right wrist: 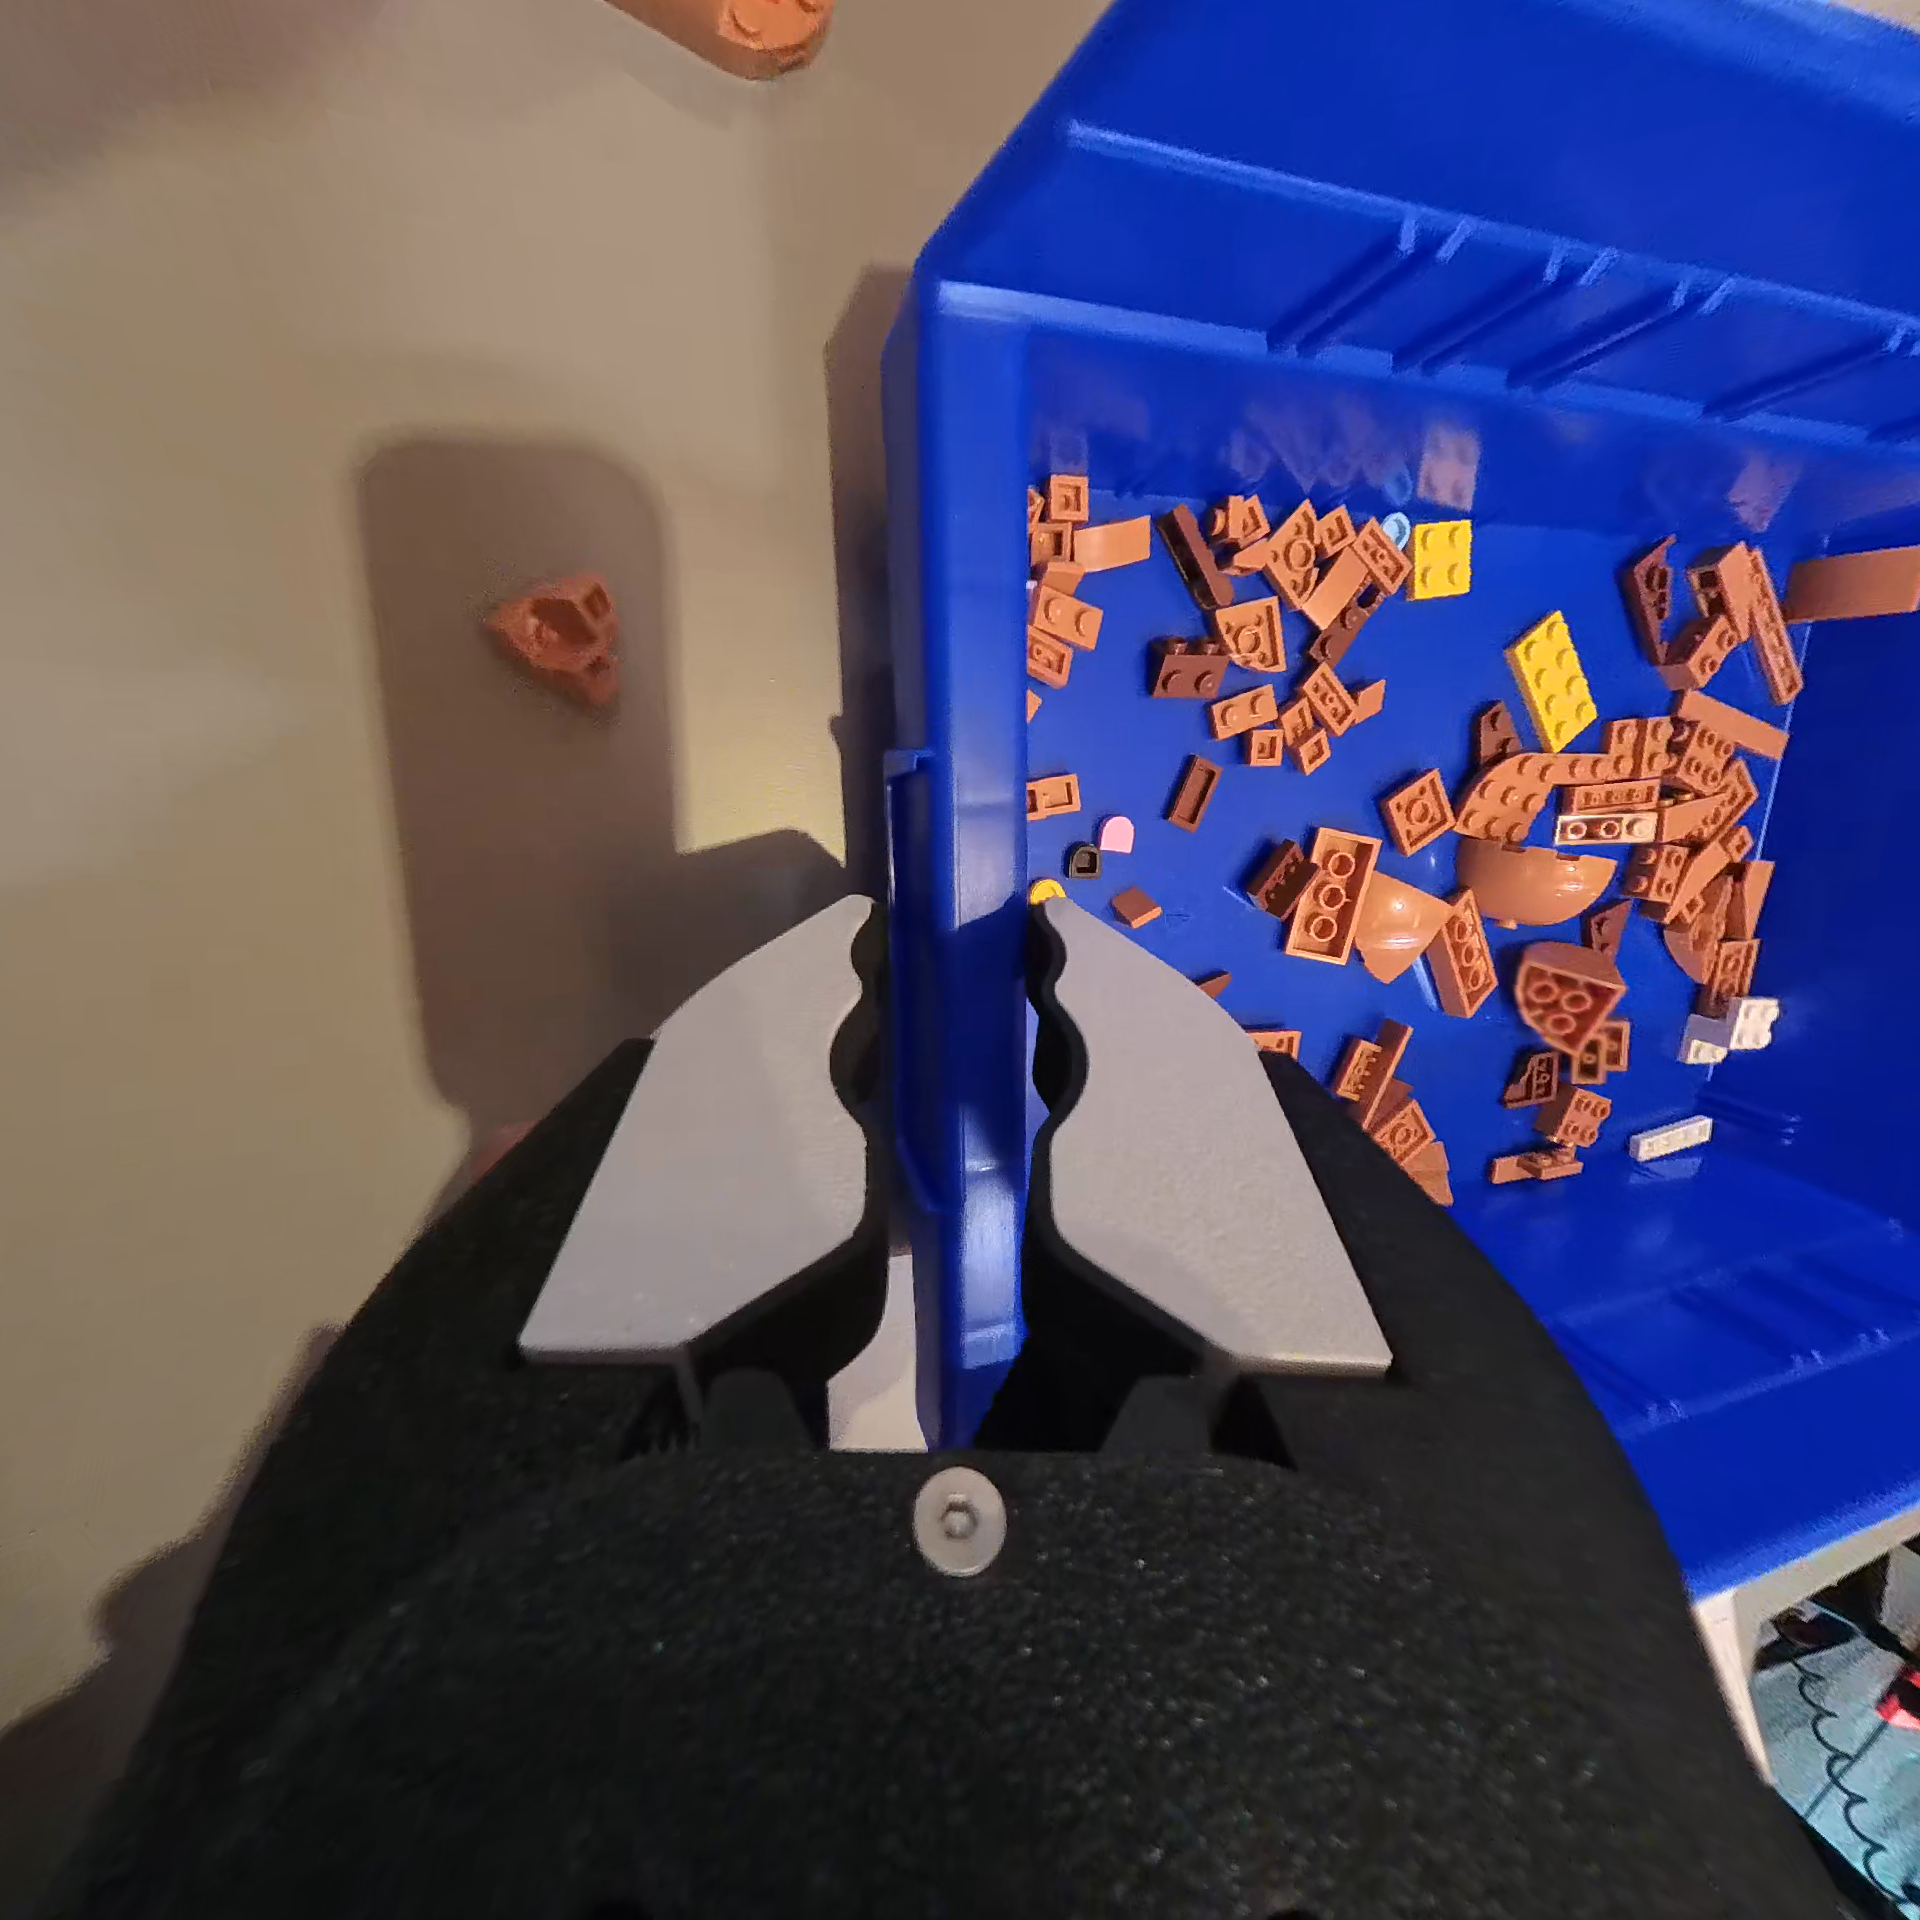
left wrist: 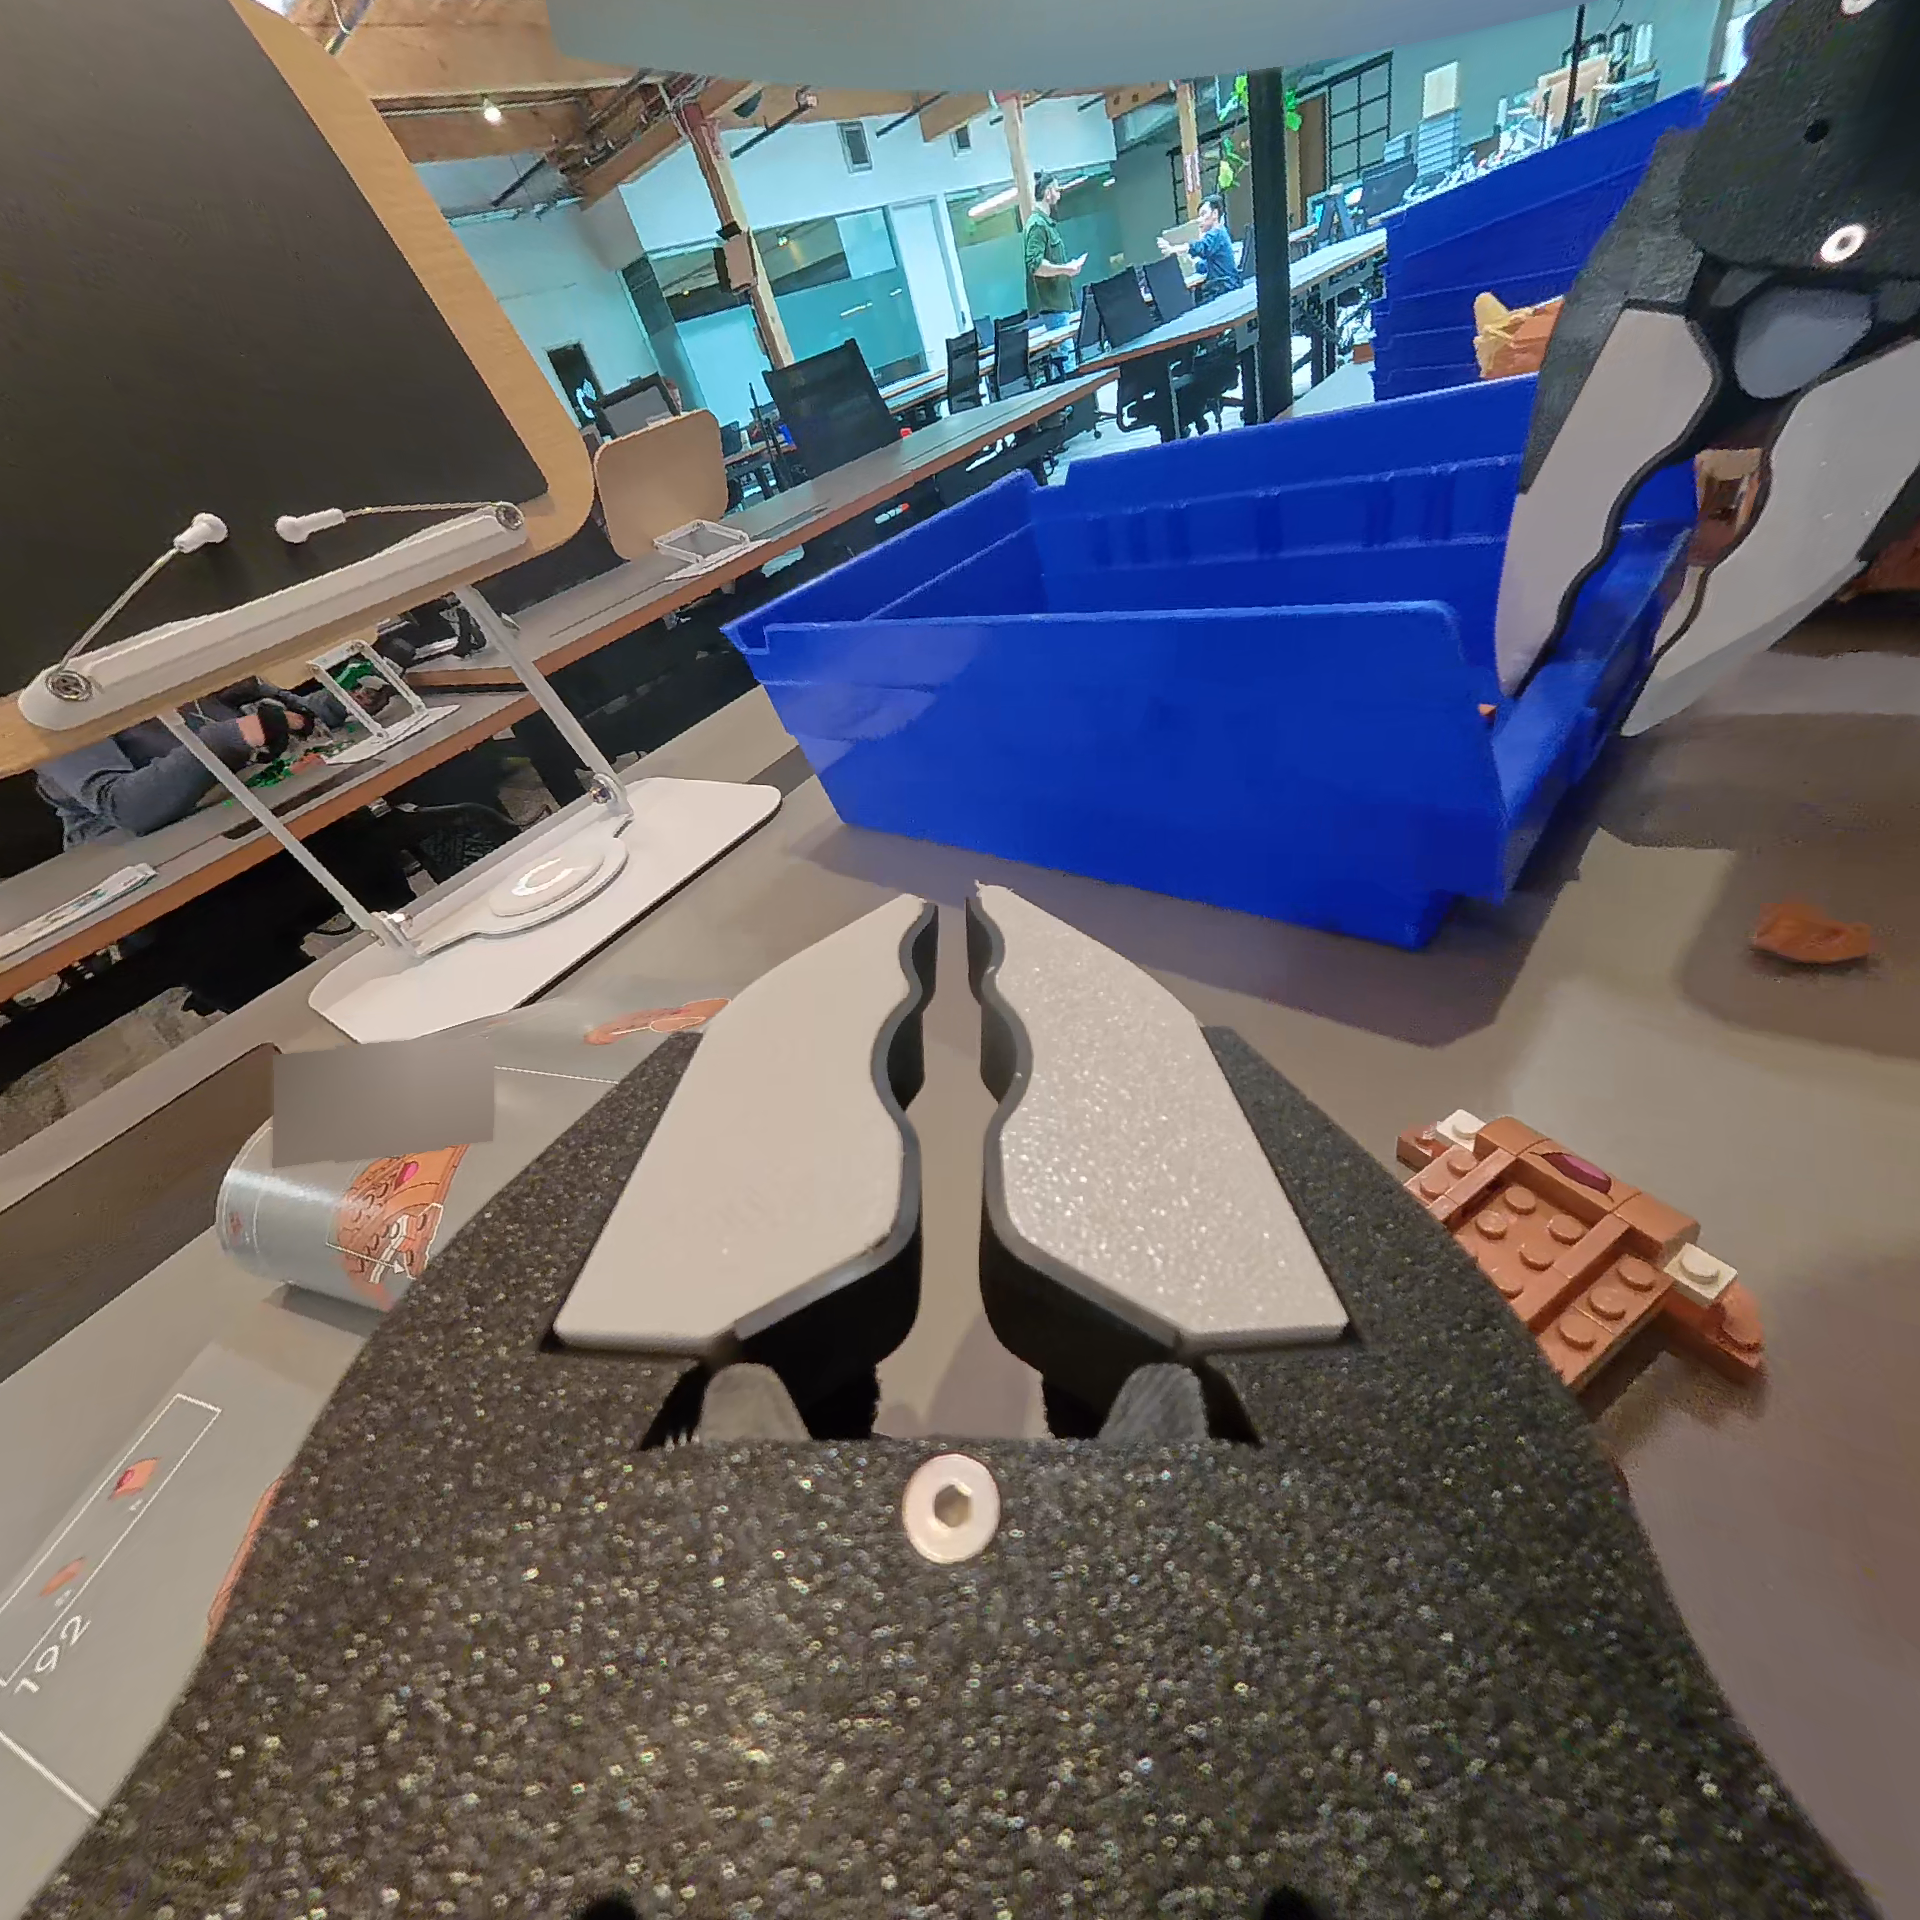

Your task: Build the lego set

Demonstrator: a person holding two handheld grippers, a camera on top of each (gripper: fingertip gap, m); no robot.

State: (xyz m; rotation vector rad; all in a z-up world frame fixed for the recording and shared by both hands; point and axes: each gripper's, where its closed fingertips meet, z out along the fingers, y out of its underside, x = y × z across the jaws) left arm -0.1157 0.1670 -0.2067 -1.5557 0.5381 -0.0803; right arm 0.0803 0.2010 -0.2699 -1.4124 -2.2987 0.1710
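Observation:
A blue bin [right wrist: 1455, 156] holds several loose brown, yellow and white bricks [right wrist: 1340, 894]. My right gripper [right wrist: 958, 904] straddles the bin's near side wall, one finger outside and one inside, closed on the wall. In the left wrist view it [left wrist: 1579, 701] sits at the right end of the bin [left wrist: 1143, 748]. My left gripper [left wrist: 951, 904] is shut and empty, low over the grey table. A part-built brown lego assembly [left wrist: 1569, 1257] lies to its right. A loose brown piece [left wrist: 1813, 930] [right wrist: 561, 639] lies on the table beside the bin.
An open instruction booklet [left wrist: 104, 1507] with a curled page lies at the left. A white stand [left wrist: 540, 894] holding a dark board is behind it. More blue bins [left wrist: 1507, 260] stack at the back right. People work at far desks.

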